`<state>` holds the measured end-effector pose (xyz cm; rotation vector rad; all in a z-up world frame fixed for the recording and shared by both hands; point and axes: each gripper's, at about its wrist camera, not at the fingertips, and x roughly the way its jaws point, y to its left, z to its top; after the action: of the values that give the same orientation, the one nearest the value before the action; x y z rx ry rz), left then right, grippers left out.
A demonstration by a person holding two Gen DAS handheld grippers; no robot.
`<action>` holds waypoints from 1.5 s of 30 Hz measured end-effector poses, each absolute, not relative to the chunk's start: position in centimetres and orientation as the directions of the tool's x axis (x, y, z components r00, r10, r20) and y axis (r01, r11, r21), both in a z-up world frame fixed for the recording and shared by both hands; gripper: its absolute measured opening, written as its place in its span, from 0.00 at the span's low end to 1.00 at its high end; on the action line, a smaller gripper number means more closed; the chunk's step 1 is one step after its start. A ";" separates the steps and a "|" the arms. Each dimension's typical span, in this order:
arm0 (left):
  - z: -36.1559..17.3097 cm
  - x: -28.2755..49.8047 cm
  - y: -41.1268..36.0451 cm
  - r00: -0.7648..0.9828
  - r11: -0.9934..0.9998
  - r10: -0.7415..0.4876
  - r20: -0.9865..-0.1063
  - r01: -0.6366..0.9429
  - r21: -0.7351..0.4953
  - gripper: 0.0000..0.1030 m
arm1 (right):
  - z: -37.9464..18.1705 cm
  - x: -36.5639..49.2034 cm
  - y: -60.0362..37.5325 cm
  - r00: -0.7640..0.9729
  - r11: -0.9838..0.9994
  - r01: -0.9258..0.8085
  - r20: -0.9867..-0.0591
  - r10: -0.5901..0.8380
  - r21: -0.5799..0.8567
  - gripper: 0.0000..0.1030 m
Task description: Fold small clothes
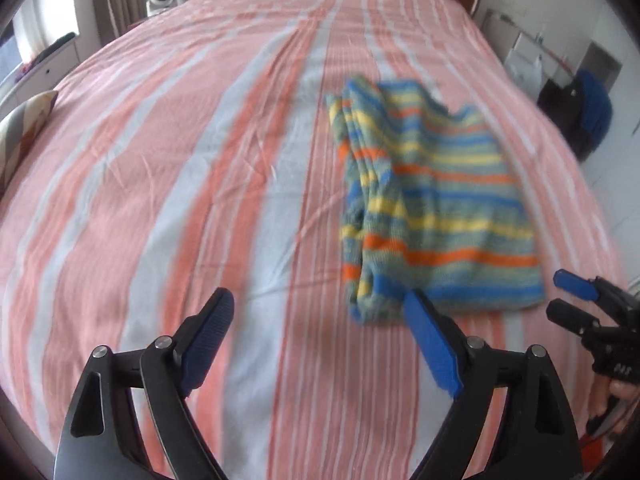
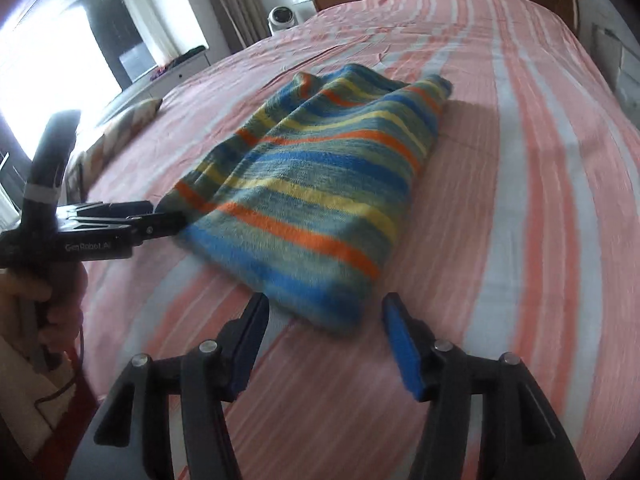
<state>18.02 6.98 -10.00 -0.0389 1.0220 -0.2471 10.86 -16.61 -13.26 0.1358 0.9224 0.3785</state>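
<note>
In the left wrist view, my left gripper (image 1: 320,312) is sitting nearest the camera, with its jaws standing wide apart and nothing between them. One blue pad is showing right in front of the near edge of the striped sweater (image 1: 436,204), but I cannot tell if it is touching. The sweater is lying flat on the striped bed sheet (image 1: 160,184), already folded narrow with one side tucked over, so I think it is waiting for the next fold. My right gripper (image 1: 560,296) is peeking in at the right edge, just beside the sweater's near corner. In the right wrist view, my right gripper (image 2: 326,320) is nearest, and its jaws are standing partly open and empty, just in front of the sweater's (image 2: 312,184) near corner. My left gripper (image 2: 168,216) is reaching in from the left, its tips right by the sweater's other near corner. I think I am putting one gripper at each near corner so I can lift that edge and fold it up toward the top.
</note>
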 end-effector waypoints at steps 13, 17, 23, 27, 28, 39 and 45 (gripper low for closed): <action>-14.3 28.3 1.3 0.334 0.934 -0.315 -0.888 0.275 -0.228 0.90 | -15.9 25.4 -20.5 0.488 0.724 -0.042 -0.618 0.617 0.689 0.68; -13.7 27.3 -0.9 0.365 0.936 -0.301 -0.881 0.289 -0.200 0.15 | -14.5 26.2 -14.8 0.535 0.927 -0.134 -0.762 0.365 0.349 0.37; -9.3 25.0 -0.5 0.498 0.939 -0.309 -0.810 0.295 -0.176 0.13 | -10.0 22.4 -10.1 0.697 0.976 -0.214 -0.696 0.170 0.023 0.26; -5.1 24.7 0.7 0.581 0.938 -0.325 -0.747 0.297 -0.177 0.14 | -6.8 21.7 -10.3 0.759 0.974 -0.212 -0.615 0.213 0.077 0.25; -4.8 25.5 0.6 0.584 0.938 -0.327 -0.743 0.297 -0.180 0.14 | -5.9 21.9 -10.5 0.770 0.973 -0.212 -0.597 0.225 0.093 0.25; -9.7 19.6 3.7 0.600 0.985 -0.046 -0.799 0.159 0.063 0.86 | -11.7 20.8 -16.7 0.632 0.983 -0.034 -0.758 0.161 0.180 0.86; -5.2 13.7 3.6 0.748 0.977 0.075 -0.659 0.077 0.199 1.00 | -7.8 13.5 -16.7 0.717 0.997 -0.074 -0.693 0.074 0.030 0.91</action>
<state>13.73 3.57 -5.24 0.2197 0.7269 -0.0008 13.46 -16.74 -7.77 0.0003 0.7666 0.0819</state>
